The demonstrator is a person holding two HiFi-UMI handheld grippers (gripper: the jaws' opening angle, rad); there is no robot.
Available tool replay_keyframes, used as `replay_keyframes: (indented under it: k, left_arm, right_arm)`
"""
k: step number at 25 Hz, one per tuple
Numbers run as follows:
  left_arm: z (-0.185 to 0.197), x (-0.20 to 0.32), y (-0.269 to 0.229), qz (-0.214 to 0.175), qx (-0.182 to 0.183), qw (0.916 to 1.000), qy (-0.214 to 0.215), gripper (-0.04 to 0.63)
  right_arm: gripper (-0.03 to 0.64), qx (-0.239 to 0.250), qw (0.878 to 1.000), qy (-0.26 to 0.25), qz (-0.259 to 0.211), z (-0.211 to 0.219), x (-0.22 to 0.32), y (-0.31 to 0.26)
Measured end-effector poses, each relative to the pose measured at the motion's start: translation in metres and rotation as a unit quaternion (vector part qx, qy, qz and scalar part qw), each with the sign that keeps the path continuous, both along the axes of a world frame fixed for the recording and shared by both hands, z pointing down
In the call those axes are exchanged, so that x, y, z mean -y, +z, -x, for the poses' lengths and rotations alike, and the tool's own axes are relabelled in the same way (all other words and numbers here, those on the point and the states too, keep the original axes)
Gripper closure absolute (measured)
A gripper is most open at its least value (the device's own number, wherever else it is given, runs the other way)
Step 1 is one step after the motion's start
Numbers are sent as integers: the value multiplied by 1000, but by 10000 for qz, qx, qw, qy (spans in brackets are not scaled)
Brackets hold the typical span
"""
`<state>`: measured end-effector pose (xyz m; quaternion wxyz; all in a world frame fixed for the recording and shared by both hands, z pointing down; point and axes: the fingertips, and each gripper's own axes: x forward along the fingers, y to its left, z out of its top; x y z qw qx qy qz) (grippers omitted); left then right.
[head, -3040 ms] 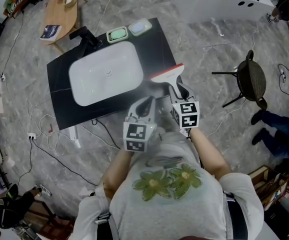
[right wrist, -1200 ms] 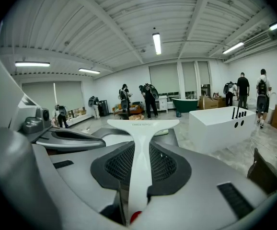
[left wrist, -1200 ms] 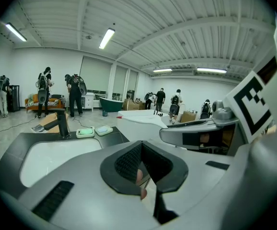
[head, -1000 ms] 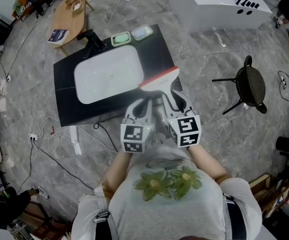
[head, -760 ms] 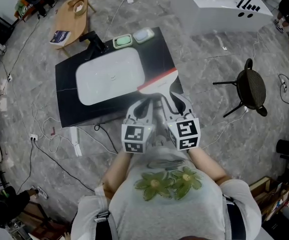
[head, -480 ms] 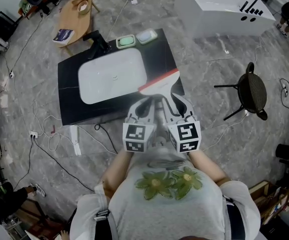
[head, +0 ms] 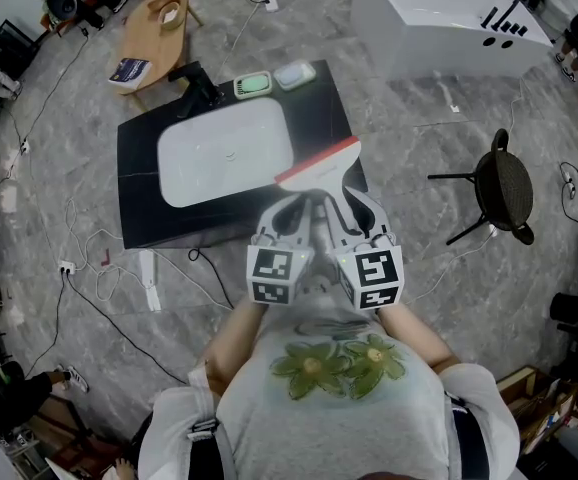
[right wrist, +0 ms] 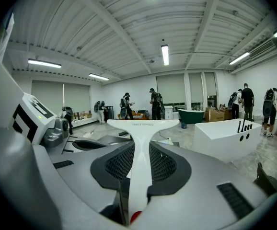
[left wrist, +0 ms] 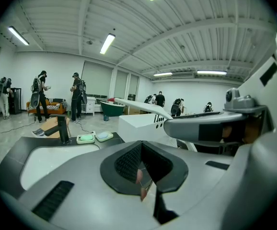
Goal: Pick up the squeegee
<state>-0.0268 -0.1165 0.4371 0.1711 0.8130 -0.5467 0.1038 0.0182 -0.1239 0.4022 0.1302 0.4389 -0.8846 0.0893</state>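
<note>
The squeegee (head: 319,164) is white with a red blade edge and hangs over the near right corner of the black counter (head: 139,218). My right gripper (head: 341,194) is shut on its white handle (right wrist: 142,143); the T-shaped head stands upright past the jaws. Just to its left my left gripper (head: 294,206) has its jaws together with nothing in them. In the left gripper view the squeegee's blade (left wrist: 141,108) crosses above the closed tips (left wrist: 141,145), with the right gripper's body (left wrist: 215,128) alongside.
A white basin (head: 226,155) is set in the counter, with a black faucet (head: 197,83) and two soap dishes (head: 252,85) behind it. A white tub (head: 439,18) stands far right, a black stool (head: 504,183) to the right, and a wooden table (head: 154,28) far left. Cables lie on the floor.
My right gripper has drawn back toward the person with the squeegee and lifted it slightly off the counter's corner. The left gripper has hardly moved.
</note>
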Motion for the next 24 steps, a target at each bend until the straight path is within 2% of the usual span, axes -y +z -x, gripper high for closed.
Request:
replay_keyframes:
  k: [24]
  left_arm:
    - [4, -10, 2, 19, 55, 10000, -53, 586]
  right_arm:
    - [518, -6, 9999, -97, 86, 4, -9, 4]
